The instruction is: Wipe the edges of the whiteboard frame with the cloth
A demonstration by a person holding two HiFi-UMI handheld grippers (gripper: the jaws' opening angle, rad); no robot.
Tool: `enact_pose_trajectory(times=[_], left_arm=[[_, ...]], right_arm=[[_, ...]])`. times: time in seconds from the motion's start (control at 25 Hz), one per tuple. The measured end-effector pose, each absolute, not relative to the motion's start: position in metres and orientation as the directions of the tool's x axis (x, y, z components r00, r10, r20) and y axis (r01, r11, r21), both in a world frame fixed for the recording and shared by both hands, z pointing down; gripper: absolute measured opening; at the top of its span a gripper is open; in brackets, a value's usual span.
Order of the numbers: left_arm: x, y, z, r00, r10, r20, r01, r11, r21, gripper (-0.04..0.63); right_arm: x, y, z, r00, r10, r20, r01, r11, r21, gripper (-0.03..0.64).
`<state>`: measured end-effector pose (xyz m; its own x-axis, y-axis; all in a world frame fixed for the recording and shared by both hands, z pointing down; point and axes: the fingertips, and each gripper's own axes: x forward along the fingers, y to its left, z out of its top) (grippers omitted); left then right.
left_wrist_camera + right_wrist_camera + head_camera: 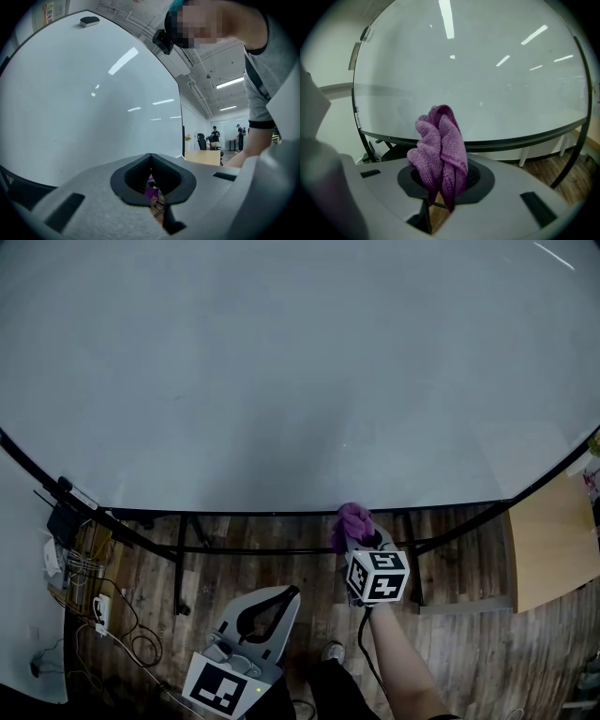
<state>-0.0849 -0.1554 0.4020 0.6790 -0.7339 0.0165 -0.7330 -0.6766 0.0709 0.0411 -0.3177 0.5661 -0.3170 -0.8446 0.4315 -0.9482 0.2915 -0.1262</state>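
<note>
Right jaws: the right gripper (363,541) is clamped on a bunched purple cloth (440,147); the cloth fills the gap and stands up above the tips.
Left jaws: the left gripper (151,164) has its tips closed together and grips nothing; the bit of purple seen past them is the cloth in the other gripper.
Cloth position: it is held up at the black bottom edge (234,513) of the whiteboard (281,362), right of the middle. Its top reaches the line of the frame, but I cannot tell if it touches.
Left gripper position: low and to the left, well apart from the frame, over the wooden floor (469,634).
Step in hand: judging by the pose, the cloth is being brought to the bottom rail, at or just before first contact.
Next move: likely press the cloth against the rail and slide it along, keeping the grip firm so the bunch does not pull free, then go on round the corners to the side and top edges.
</note>
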Motion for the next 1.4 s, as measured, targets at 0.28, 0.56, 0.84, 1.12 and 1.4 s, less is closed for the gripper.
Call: enact_pose_trajectory(times=[0.28,0.56,0.84,1.12,1.4], left_arm=[[-0.055,-0.158,0.401,0.687,-0.727,0.01,-0.726,-0.684,0.073,0.015],[-0.027,-0.16,0.398,0.695,-0.719,0.005,-0.718,-0.694,0.058,0.015],[-0.001,-0.165,0.394,0.708,-0.706,0.006,-0.706,-0.707,0.041,0.015],[0.029,-0.169,0.392,0.723,-0.691,0.006,-0.691,-0.722,0.034,0.015],[0.059,-0.171,0.391,0.731,-0.682,0.007,-0.682,-0.731,0.033,0.015]], right_arm=[[0.076,-0.319,0.568,-0.303,-0.85,0.431,-0.953,0.274,-0.129,0.087],[0.102,-0.32,0.569,-0.302,-0.854,0.425,-0.953,0.269,-0.136,0.087],[0.128,-0.321,0.57,-0.298,-0.855,0.424,-0.955,0.263,-0.14,0.087],[0.163,-0.323,0.571,-0.275,-0.861,0.428,-0.961,0.238,-0.14,0.087],[0.198,-0.325,0.573,-0.256,-0.865,0.432,-0.966,0.215,-0.142,0.087]])
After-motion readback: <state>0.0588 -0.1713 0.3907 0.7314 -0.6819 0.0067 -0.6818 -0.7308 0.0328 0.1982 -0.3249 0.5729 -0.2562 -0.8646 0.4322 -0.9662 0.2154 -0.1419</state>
